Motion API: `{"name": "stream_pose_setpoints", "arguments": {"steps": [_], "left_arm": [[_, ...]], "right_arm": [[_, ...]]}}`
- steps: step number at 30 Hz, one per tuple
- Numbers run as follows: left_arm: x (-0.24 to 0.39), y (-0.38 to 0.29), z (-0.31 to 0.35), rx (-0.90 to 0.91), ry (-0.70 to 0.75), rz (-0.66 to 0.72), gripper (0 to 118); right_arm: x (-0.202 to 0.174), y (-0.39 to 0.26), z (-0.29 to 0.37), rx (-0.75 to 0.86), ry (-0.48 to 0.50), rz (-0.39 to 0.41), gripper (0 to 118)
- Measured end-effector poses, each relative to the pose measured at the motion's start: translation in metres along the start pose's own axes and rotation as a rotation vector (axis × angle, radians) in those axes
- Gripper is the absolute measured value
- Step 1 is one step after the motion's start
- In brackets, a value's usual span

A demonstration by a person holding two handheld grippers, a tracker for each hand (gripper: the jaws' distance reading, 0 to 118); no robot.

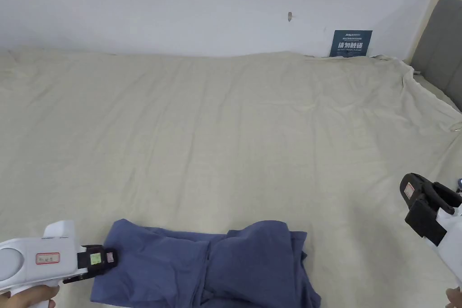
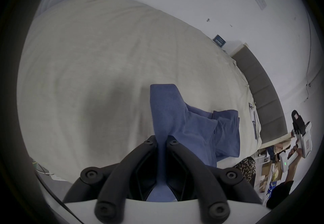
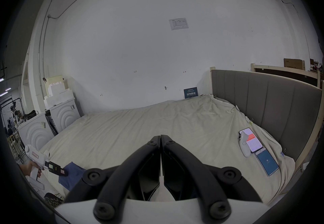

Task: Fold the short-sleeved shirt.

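Shirt lies bunched at the bed's near edge, barely folded; my left hand-held gripper pinches its corner, my right hand-held gripper pressed together, empty.

Site: mock bedroom inside a workshop or test space | evidence: bed with beige sheet, grey padded headboard | washing machines beside bed | cardboard boxes, stacked foam blocks

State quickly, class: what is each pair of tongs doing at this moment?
Left tongs: closed on the blue shirt, pinching a fold of it.
Right tongs: closed, holding nothing, off to the shirt's right.
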State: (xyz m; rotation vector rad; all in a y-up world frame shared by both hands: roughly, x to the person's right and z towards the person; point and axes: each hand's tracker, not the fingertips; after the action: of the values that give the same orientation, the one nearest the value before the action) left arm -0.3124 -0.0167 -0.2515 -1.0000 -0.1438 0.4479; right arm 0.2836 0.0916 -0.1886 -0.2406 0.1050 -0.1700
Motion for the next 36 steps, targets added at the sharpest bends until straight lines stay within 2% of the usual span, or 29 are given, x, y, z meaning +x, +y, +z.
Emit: {"name": "stream_pose_setpoints", "arguments": {"steps": [6,14,19,28,36], "left_arm": [[0.012,0.002,0.017,0.017,-0.004,0.012,7],[0.13,0.004,0.013,-0.021,-0.166,-0.092,7],[0.199,0.001,-0.026,-0.084,-0.204,-0.169,7],[0.279,-0.024,-0.124,-0.24,-0.194,-0.313,7],[0.308,-0.061,-0.188,-0.297,-0.121,-0.343,7]], "right_arm": [[-0.003,0.002,0.004,0.003,0.014,0.002,0],[0.01,0.001,0.013,0.002,0.009,-0.003,0],[0.025,-0.001,0.02,0.006,-0.007,-0.011,0],[0.042,-0.003,0.029,0.001,-0.042,-0.004,0],[0.048,-0.004,0.036,-0.012,-0.064,0.005,0]]}}
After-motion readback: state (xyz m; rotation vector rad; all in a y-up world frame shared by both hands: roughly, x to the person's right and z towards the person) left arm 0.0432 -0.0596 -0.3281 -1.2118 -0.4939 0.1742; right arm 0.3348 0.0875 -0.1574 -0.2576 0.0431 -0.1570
